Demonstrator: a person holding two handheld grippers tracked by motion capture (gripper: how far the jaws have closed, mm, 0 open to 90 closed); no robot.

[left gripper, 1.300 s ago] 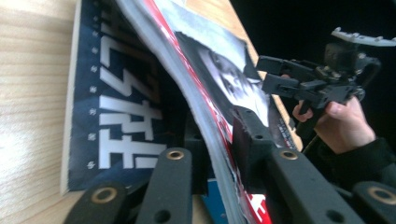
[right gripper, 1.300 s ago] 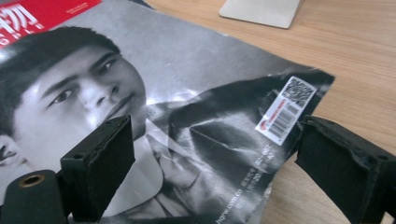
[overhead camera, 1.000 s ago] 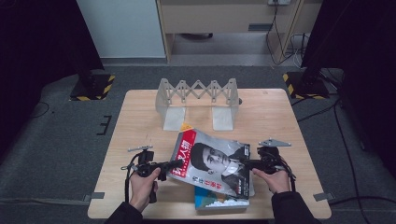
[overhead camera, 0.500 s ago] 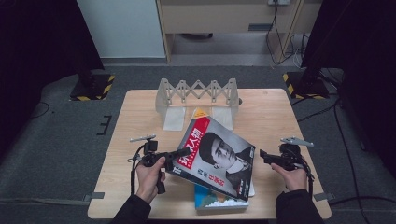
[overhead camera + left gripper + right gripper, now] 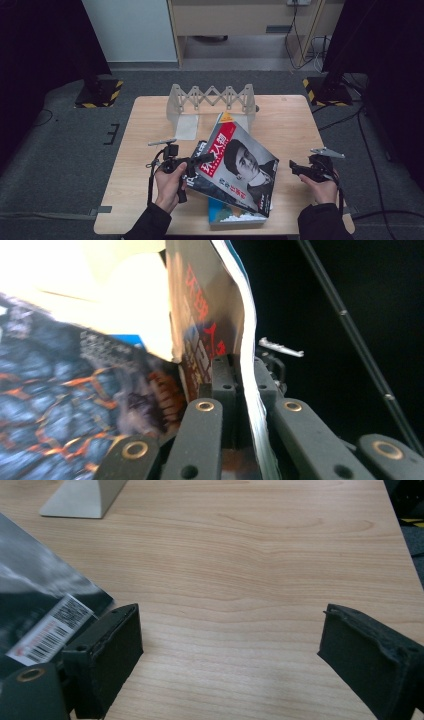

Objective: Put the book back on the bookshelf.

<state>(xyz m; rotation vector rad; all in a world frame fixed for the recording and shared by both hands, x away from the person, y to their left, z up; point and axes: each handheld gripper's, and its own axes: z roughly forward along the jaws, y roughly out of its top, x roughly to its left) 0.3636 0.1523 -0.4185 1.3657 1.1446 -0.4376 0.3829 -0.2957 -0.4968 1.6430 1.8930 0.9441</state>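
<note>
While your left gripper [image 5: 200,161] clamps the magazine [image 5: 235,167] edge, your right gripper [image 5: 300,169] gapes over bare table [image 5: 150,125]. The magazine half hides the blue book [image 5: 235,216].

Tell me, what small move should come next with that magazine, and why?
Probably carry the tilted red-and-black portrait magazine toward the grey accordion rack: the left gripper is clamped on its edge, lifting it off the blue book, while the right gripper stands open, apart.
</note>
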